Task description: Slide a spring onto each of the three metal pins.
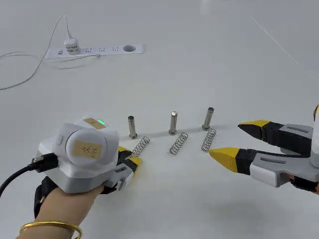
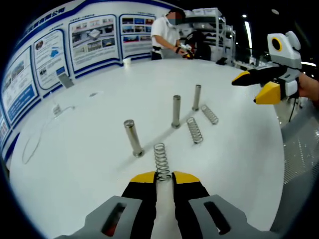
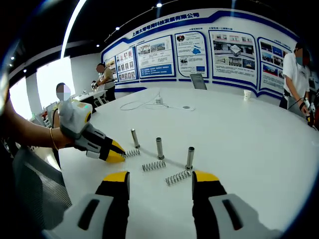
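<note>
The smooth matte tabletop (image 1: 209,59) is plain white, and so is the long plastic power strip (image 1: 99,50). Every short round steel pin (image 1: 173,122) is shiny silver-grey, and every silver coiled-wire spring (image 1: 178,143) matches it. The left gripper (image 1: 128,156) has a pale grey shell, a tan label (image 1: 87,148), a green light (image 1: 101,122), a black cable (image 1: 15,177) and black jaws tipped yellow. The right gripper (image 1: 225,138) has the same black-and-yellow jaws. A thin round bangle (image 1: 50,227) is gold.

Desk (image 1: 209,59): smooth white top, slight sheen, faint reflections. Pins (image 1: 173,122): polished metal, bright and smooth. Each spring (image 1: 178,143): bare silvery wire, shiny. Left tool (image 2: 164,175), right tool (image 1: 225,138): matt yellow tips, matt black jaws, smooth pale grey plastic housings. Bangle (image 1: 50,228): glossy gold metal. Power strip (image 1: 99,50): white plastic.
</note>
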The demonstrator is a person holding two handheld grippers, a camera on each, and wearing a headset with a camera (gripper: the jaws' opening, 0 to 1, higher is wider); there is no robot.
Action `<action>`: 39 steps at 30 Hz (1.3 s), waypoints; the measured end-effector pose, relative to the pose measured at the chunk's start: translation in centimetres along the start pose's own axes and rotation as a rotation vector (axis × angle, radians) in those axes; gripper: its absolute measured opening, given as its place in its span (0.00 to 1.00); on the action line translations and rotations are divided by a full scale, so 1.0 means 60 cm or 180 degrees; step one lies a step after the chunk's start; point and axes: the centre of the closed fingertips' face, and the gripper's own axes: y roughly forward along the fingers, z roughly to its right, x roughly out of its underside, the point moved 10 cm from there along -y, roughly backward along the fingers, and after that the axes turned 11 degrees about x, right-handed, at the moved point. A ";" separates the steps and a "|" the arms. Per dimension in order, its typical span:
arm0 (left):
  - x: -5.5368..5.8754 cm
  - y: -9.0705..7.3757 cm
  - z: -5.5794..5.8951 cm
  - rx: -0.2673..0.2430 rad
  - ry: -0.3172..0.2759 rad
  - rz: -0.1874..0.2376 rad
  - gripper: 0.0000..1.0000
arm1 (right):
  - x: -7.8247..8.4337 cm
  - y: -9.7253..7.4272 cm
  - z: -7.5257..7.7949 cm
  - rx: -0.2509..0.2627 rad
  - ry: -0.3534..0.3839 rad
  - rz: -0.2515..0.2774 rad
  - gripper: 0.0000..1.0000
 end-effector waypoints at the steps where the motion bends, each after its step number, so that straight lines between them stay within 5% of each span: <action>1: 0.000 0.000 0.000 -0.0002 0.0001 -0.0002 0.12 | 0.001 0.000 0.000 0.0005 0.0007 -0.0005 0.51; 10: -0.002 0.002 0.000 -0.0009 -0.0032 0.0022 0.11 | 0.000 -0.004 -0.007 -0.0029 -0.0014 -0.0040 0.51; 23: -0.013 -0.026 0.010 -0.0047 0.0148 0.0160 0.09 | -0.022 0.005 -0.019 -0.0103 0.0617 0.0065 0.49; 39: -0.045 -0.086 0.051 0.0021 0.0202 0.0573 0.09 | -0.054 0.018 -0.054 -0.0272 0.0815 0.0104 0.44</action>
